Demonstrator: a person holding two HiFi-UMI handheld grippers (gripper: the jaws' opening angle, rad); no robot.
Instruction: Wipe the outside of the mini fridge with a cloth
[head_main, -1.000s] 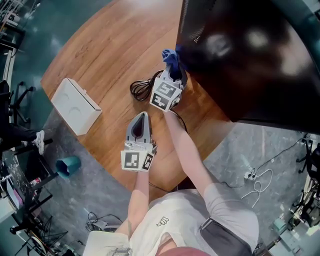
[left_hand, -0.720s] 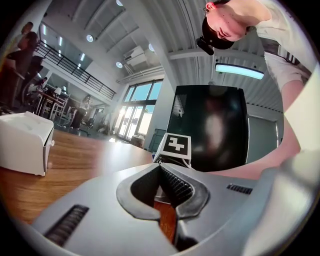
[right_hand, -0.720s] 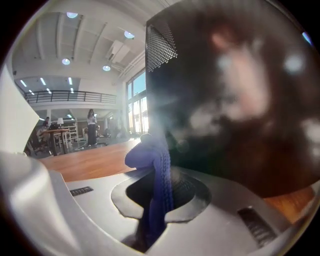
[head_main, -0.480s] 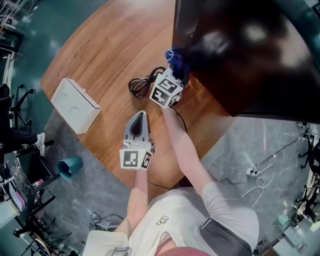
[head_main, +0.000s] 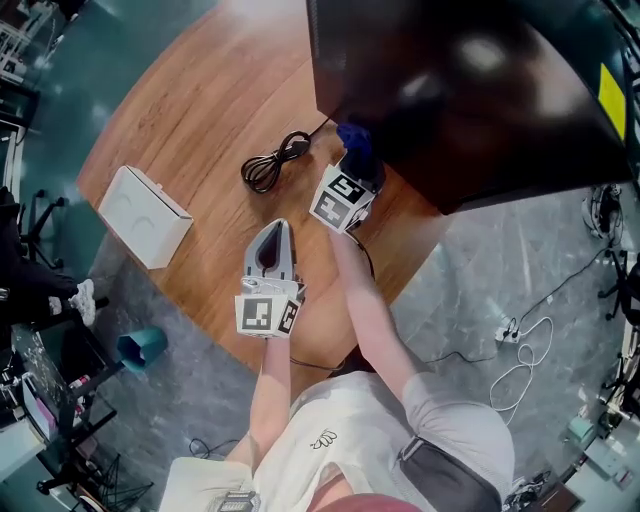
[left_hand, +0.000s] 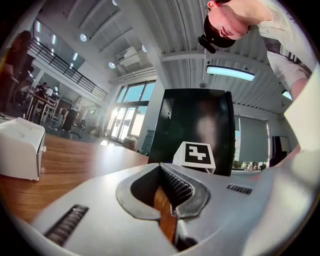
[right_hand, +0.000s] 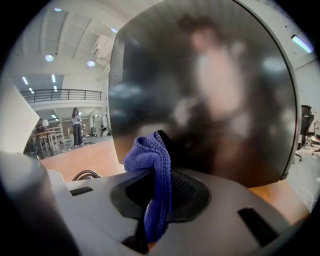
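At mini fridge (head_main: 470, 90) — cloth (right_hand: 152, 165) in right hand-held gripper (head_main: 358, 168)

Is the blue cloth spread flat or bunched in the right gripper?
Bunched up: the blue cloth hangs as a narrow fold pinched between the jaws of the right gripper.

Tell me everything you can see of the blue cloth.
The blue-violet cloth looks like a ribbed knit or microfibre with a stitched edge. It is folded into a narrow upright wad and clamped between the jaws of the right gripper, which are shut on it. Its rounded top sticks out past the jaw tips and appears to press against the glossy black mini fridge near a lower corner. The lower end disappears down between the jaws.
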